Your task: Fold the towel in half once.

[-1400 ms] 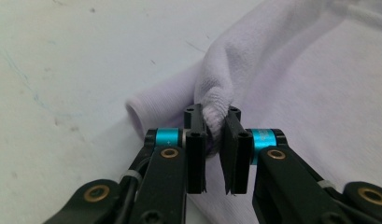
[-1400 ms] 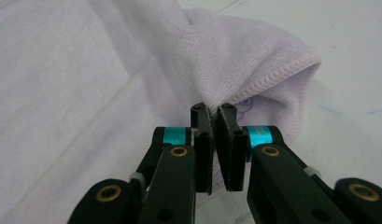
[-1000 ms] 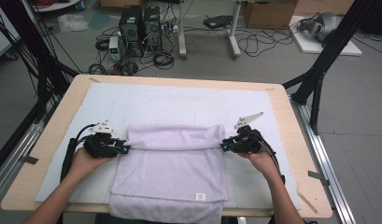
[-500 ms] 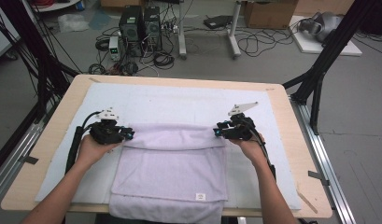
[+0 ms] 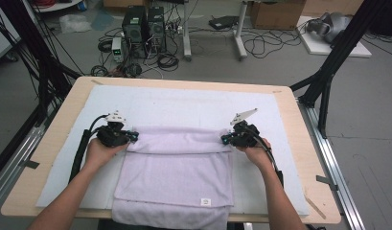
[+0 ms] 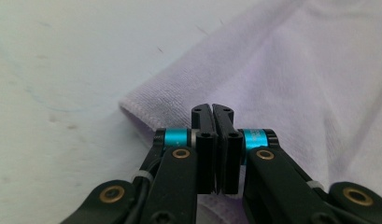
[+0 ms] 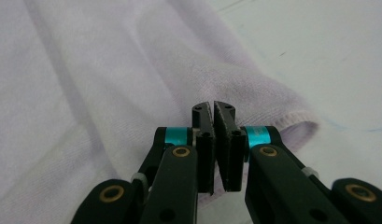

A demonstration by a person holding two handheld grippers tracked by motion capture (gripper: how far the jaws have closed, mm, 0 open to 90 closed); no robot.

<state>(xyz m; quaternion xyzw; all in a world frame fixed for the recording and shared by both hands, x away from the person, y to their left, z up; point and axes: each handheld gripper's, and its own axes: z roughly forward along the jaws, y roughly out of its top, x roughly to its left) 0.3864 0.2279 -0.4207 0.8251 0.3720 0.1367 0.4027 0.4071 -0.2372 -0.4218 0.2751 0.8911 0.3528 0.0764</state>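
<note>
A lilac towel point(image 5: 177, 170) is laid on the white mat point(image 5: 193, 108) of the worktop point(image 5: 308, 143), its far edge folded over. The left tongs point(image 5: 134, 137) and right tongs point(image 5: 224, 140) have just been closing; both are seen shut at the fold's ends, nothing visibly pinched.

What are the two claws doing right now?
Left claw: closed, jaws together over the purple towel's fold; no cloth seen between them.
Right claw: the same.

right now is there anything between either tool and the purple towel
Nothing visible. The left tool sits at the left end of the towel fold and the right tool at the right end, both with jaws shut, right over the cloth.
</note>
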